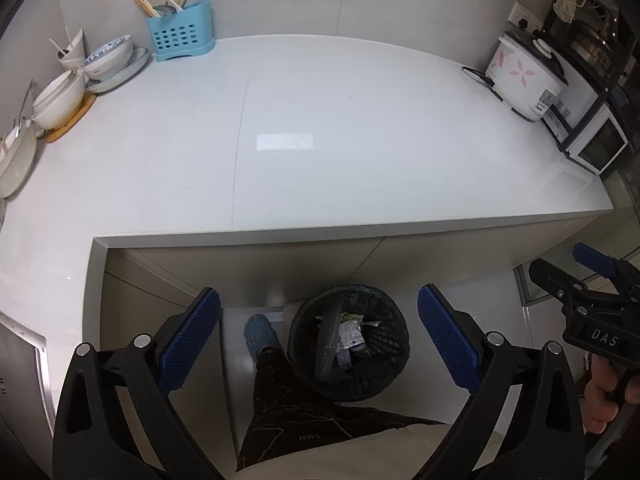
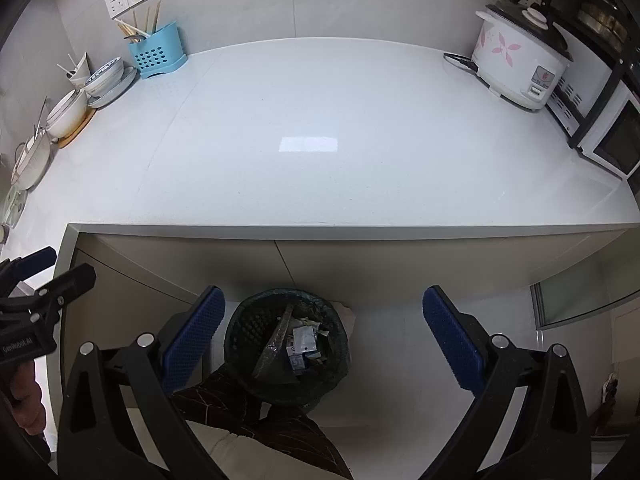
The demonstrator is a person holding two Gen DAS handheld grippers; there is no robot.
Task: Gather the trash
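A black mesh trash bin [image 1: 349,343] stands on the floor below the counter's front edge, holding wrappers and paper scraps [image 1: 352,336]. It also shows in the right wrist view [image 2: 286,346] with the same scraps [image 2: 302,344]. My left gripper [image 1: 320,340] is open and empty, held above the bin. My right gripper [image 2: 323,338] is open and empty, also above the bin, slightly to its right. The right gripper shows at the right edge of the left wrist view [image 1: 588,300]; the left gripper shows at the left edge of the right wrist view [image 2: 36,304].
The white countertop [image 1: 320,132] lies ahead. Bowls and plates [image 1: 108,64] and a blue utensil holder [image 1: 182,30] stand at the back left. A rice cooker [image 1: 528,76] and a microwave [image 1: 596,144] stand at the right. The person's leg and shoe [image 1: 260,336] are beside the bin.
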